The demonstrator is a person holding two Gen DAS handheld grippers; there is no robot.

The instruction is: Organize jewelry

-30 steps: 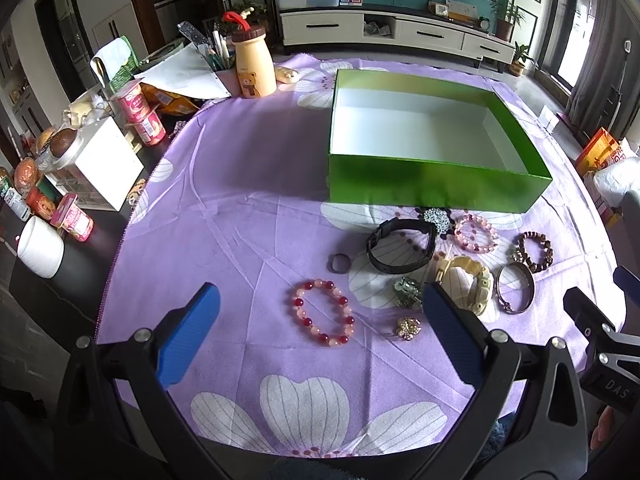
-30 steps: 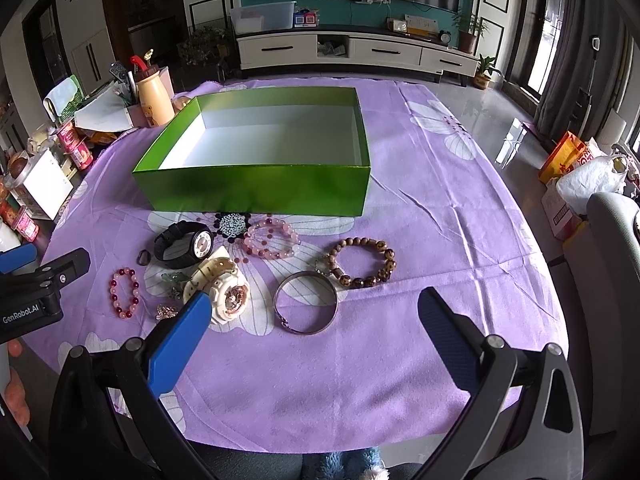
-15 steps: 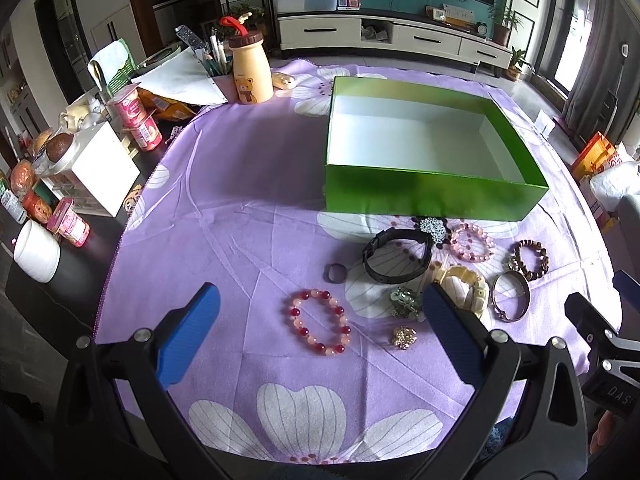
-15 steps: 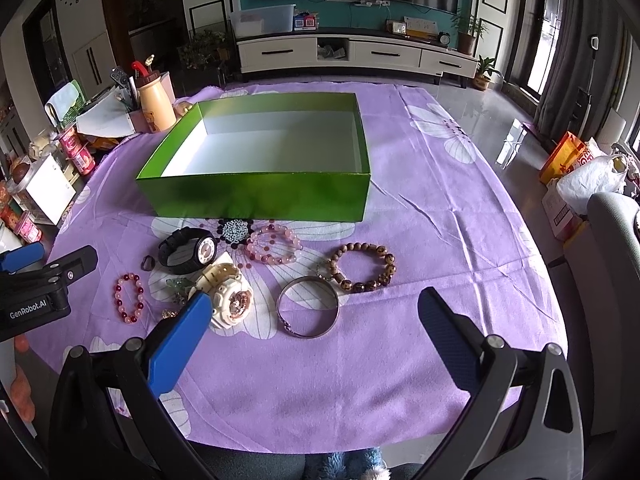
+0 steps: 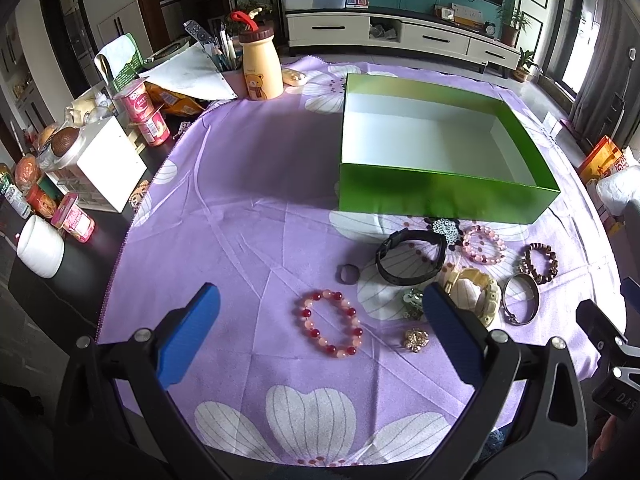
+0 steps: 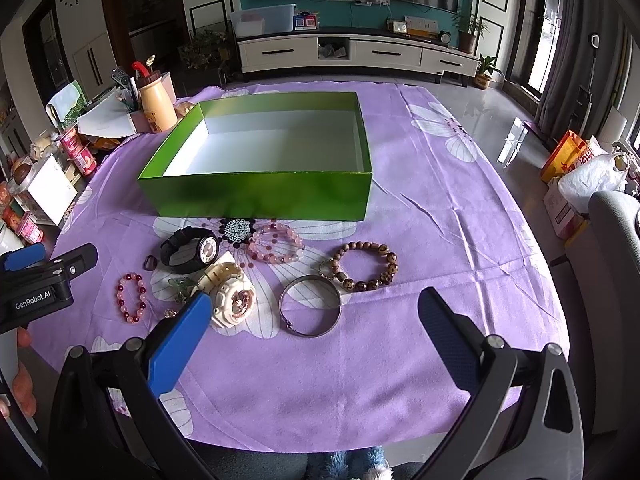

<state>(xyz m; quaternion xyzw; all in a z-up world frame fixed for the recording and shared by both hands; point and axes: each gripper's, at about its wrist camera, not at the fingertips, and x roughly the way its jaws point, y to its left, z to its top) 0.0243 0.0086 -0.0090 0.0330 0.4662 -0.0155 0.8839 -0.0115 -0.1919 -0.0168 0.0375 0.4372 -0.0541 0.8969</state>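
Between the left tool's [image 5: 320, 316] spread tips, a red bracelet [image 5: 331, 328].

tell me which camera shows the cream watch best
The right wrist view: the cream watch lies whole with its dial facing up, only its near edge touched by a blue finger. In the left wrist view the watch is partly hidden behind a finger and shows no dial.

Bracelets [image 6: 362, 266] and watches [image 6: 228, 298] lie before the empty green box [image 6: 260, 194].
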